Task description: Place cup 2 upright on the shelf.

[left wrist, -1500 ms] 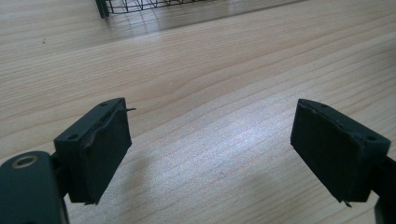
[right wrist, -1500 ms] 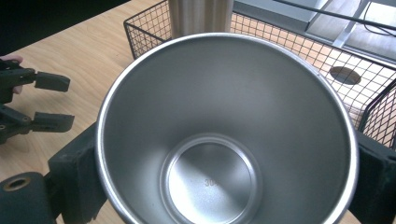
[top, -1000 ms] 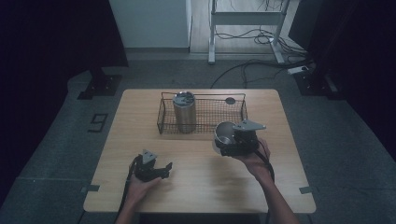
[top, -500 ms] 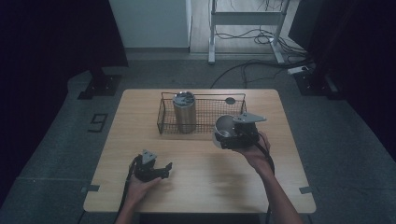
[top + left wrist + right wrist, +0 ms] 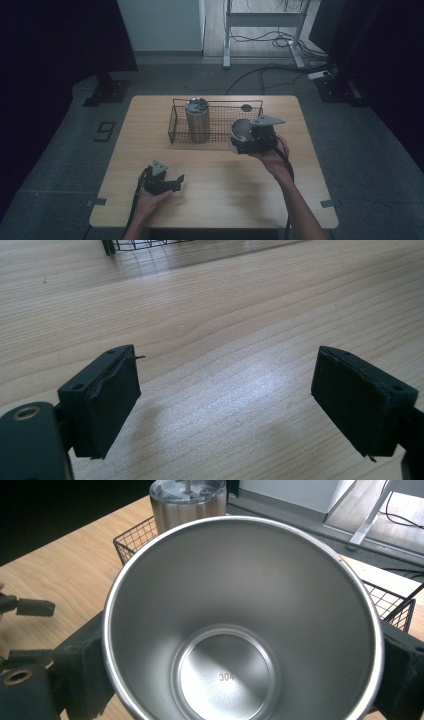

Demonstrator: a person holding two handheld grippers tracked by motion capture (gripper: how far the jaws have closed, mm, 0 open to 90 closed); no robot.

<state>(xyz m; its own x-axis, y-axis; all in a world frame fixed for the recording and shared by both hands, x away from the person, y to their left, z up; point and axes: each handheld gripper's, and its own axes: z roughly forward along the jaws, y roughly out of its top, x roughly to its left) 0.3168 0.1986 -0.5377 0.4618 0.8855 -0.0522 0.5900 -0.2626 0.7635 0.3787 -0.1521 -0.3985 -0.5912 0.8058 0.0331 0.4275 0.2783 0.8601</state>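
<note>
An open steel cup [image 5: 240,130] [image 5: 240,630] hangs just above the table at the near right corner of a black wire basket [image 5: 220,103] [image 5: 131,539]. My right gripper [image 5: 242,141] [image 5: 240,680] is shut on it, one jaw pressed on each side of its wall. Inside the basket's left half a lidded steel tumbler [image 5: 197,120] [image 5: 187,500] stands upright. My left gripper [image 5: 178,181] [image 5: 225,405] rests low over the wooden table [image 5: 225,195] near its front left, jaws open with only bare wood between them.
A small dark round disc [image 5: 246,107] lies at the basket's far right. The table's front edge is close behind my left hand. Beyond the table are a grey floor, cables and a metal stand's legs [image 5: 227,60].
My right gripper has carried the steel cup a little up and away from the person, closer to the basket. The left gripper has stayed where it was.
</note>
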